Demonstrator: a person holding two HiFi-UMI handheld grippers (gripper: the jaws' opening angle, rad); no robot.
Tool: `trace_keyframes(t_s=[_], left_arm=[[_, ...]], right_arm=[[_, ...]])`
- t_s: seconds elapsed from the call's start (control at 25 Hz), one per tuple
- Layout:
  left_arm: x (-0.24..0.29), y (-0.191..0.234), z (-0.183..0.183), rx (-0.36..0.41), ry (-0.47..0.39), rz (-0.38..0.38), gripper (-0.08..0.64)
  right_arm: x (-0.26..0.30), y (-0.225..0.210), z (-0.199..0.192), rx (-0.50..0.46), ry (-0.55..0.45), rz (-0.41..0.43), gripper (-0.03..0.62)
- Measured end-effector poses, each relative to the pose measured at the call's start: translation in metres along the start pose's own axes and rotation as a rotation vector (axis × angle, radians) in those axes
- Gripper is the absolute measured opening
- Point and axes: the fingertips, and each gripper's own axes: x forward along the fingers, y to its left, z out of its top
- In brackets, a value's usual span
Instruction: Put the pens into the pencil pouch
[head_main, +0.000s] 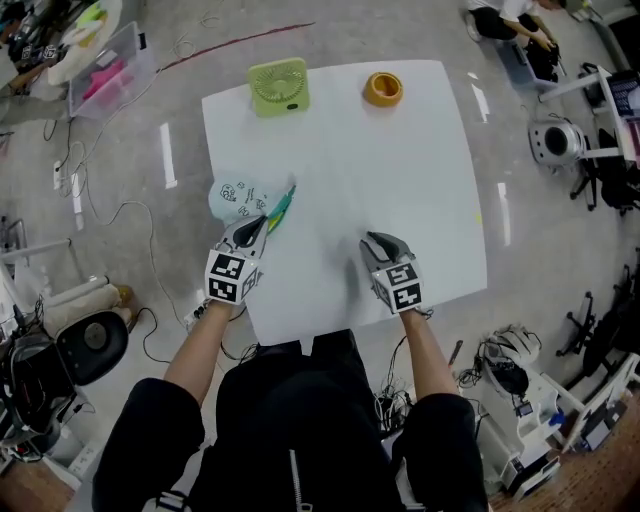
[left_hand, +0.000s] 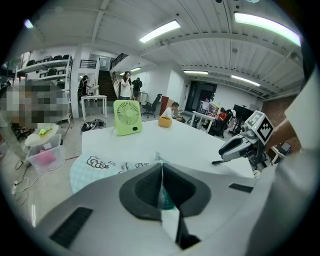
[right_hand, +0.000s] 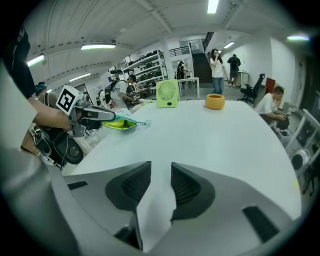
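Pinching the soft, light pencil pouch (head_main: 232, 198) by its mouth rim at the left edge of the table (head_main: 400, 170), the fingers of the left gripper (head_main: 262, 224) are clamped tight while those of the right gripper (head_main: 373, 239) stand partly open and empty, and the limp fabric would probably sag unless held there.

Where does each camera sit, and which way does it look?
Head view: on the person's head, looking steeply down at the white table; forearms, left gripper and right gripper show.
Left gripper view: on that gripper, looking past shut jaws and pencil pouch towards the green fan; right gripper at right.
Right gripper view: on that gripper, looking between open jaws across the table; left gripper at left.
All share fan, orange container.
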Motion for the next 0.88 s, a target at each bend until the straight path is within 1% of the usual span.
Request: trace_keyframes(t_s=[0.16,0.4,0.6,0.76,0.88], left_arm=[[0.002,-0.003,0.000,0.023,0.011,0.005,0.026],[0.004,-0.002,-0.002,0.011,0.019,0.014,0.026],[0.005,-0.003,-0.004,0.010,0.025,0.021,0.026],[0.005,-0.004,-0.005,0.005,0.030,0.025,0.026],[0.005,-0.005,-0.004,0.003,0.031,0.024,0.026]], right_arm=[[-0.021,-0.024,-0.025,-0.029,0.041,-0.045,0.152],[-0.041,-0.059,-0.067,-0.074,0.143,-0.113,0.152],[-0.042,-0.074,-0.090,-0.130,0.217,-0.135,0.152],[-0.044,-0.090,-0.107,-0.145,0.263,-0.164,0.152],[-0.046,-0.096,-0.117,-0.116,0.274,-0.170,0.139]])
